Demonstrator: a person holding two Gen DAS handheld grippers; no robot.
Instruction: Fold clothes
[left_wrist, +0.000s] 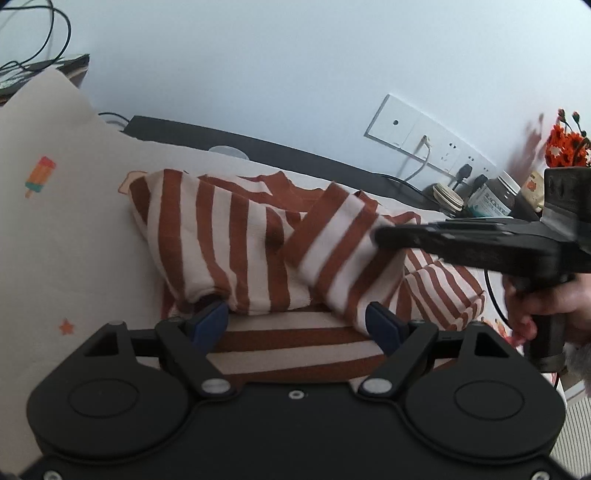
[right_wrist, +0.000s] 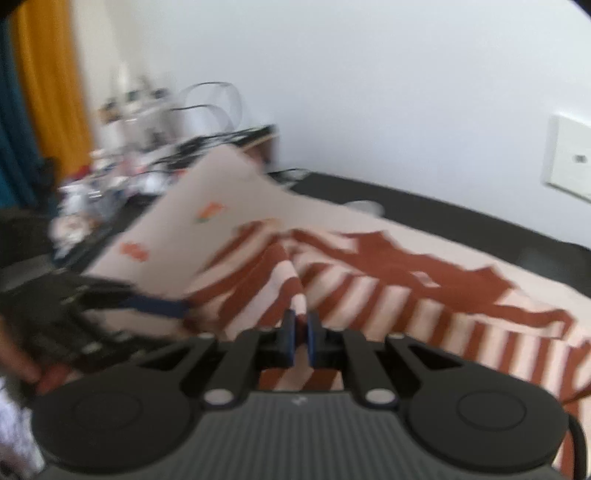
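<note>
A brown-and-white striped garment (left_wrist: 229, 236) lies bunched on a pale printed sheet (left_wrist: 55, 221). In the left wrist view my left gripper (left_wrist: 297, 321) stands wide open at the garment's near edge, and striped cloth lies between its blue pads without being pinched. My right gripper (left_wrist: 380, 236) reaches in from the right, held by a hand (left_wrist: 546, 306), and is shut on a lifted striped sleeve (left_wrist: 343, 251). The right wrist view is blurred. There the right gripper (right_wrist: 301, 332) pinches a raised fold of the garment (right_wrist: 295, 288). One blue finger (right_wrist: 159, 306) of my left gripper shows at the left.
A white socket panel (left_wrist: 417, 136) with plugged cables is on the wall. Jars (left_wrist: 495, 195) and orange flowers (left_wrist: 565, 147) stand at the far right. A black strip (left_wrist: 258, 147) runs behind the sheet. Clutter (right_wrist: 110, 177) and an orange curtain (right_wrist: 48, 74) are at the left.
</note>
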